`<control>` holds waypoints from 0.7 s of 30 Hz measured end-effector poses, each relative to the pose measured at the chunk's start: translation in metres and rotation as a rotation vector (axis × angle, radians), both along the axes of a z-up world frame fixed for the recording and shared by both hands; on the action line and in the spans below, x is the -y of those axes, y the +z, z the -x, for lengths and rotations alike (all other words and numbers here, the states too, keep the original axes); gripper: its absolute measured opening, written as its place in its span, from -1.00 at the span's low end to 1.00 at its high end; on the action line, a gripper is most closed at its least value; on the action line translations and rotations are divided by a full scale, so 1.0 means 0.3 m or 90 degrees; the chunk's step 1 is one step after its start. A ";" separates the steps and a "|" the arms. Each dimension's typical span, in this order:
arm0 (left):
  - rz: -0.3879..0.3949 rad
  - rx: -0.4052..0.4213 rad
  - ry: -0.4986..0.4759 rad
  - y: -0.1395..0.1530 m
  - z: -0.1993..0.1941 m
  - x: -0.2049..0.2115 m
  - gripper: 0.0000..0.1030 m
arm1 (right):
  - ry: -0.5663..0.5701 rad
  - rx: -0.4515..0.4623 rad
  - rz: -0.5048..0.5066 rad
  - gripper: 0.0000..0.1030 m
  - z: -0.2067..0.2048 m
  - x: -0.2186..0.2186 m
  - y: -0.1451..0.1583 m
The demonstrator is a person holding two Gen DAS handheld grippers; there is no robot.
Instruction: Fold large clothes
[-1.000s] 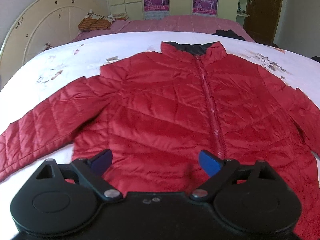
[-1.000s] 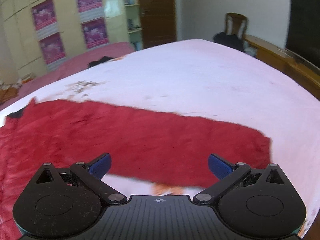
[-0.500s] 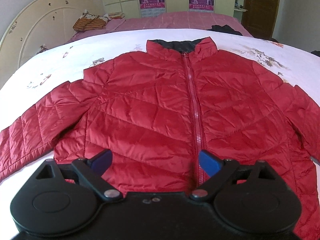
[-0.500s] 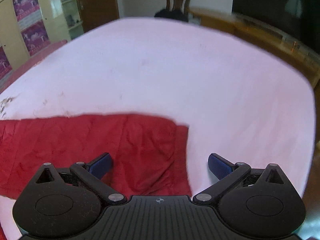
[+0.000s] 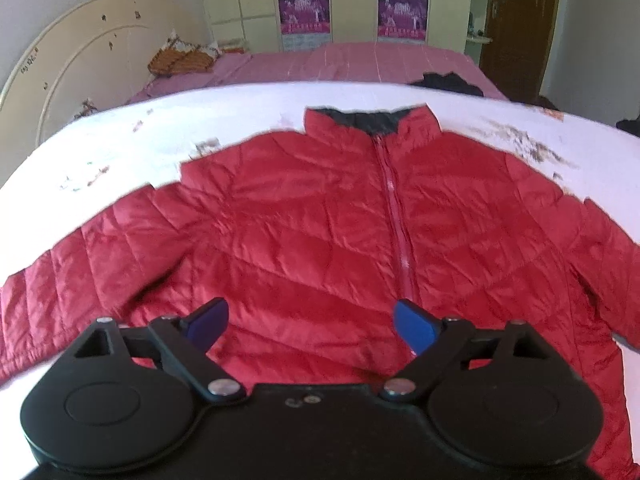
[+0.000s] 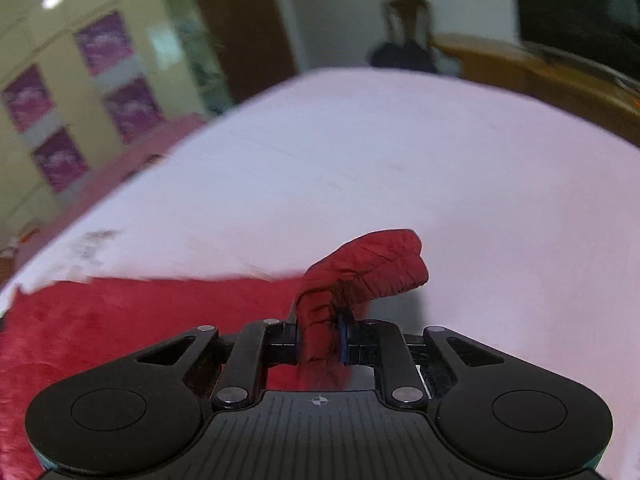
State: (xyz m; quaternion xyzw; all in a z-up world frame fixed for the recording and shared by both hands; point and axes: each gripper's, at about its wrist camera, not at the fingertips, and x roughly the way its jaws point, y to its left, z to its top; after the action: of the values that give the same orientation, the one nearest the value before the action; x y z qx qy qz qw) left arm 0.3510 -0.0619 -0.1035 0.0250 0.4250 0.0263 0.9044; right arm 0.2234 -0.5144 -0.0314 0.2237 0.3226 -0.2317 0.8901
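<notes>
White bed sheet (image 5: 120,152) holds a red puffy jacket (image 5: 320,220), spread flat with its front up so it can be folded. Close by, the right claw (image 6: 320,338) is pinched tight on the sleeve cuff (image 6: 360,268), likely to fold the sleeve in. Left claw (image 5: 308,322) is wide open, holding nothing, above the hem. Farther back stands a yellow wardrobe (image 5: 348,0).

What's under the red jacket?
The white bedsheet shows all around the jacket, which lies flat on it. Anything else beneath is covered. The right gripper pinches the sleeve end.
</notes>
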 end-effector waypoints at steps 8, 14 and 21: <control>0.017 0.021 0.033 0.029 -0.005 -0.198 0.73 | 0.213 0.068 0.010 -0.70 -0.341 -0.463 0.111; 0.030 0.026 0.077 0.027 -0.013 -0.387 0.73 | 0.363 0.070 -0.015 -0.70 -0.556 -0.902 0.058; 0.037 0.022 0.110 0.006 -0.023 -0.560 0.73 | 0.495 0.013 -0.067 -0.69 -0.722 -1.307 -0.096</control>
State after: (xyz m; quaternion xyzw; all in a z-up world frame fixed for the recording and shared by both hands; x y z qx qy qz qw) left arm 0.3579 0.1060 -0.1017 -0.0386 0.4104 0.0924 0.9064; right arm 0.4399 -0.1222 -0.0601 0.1320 0.3857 0.1421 0.9020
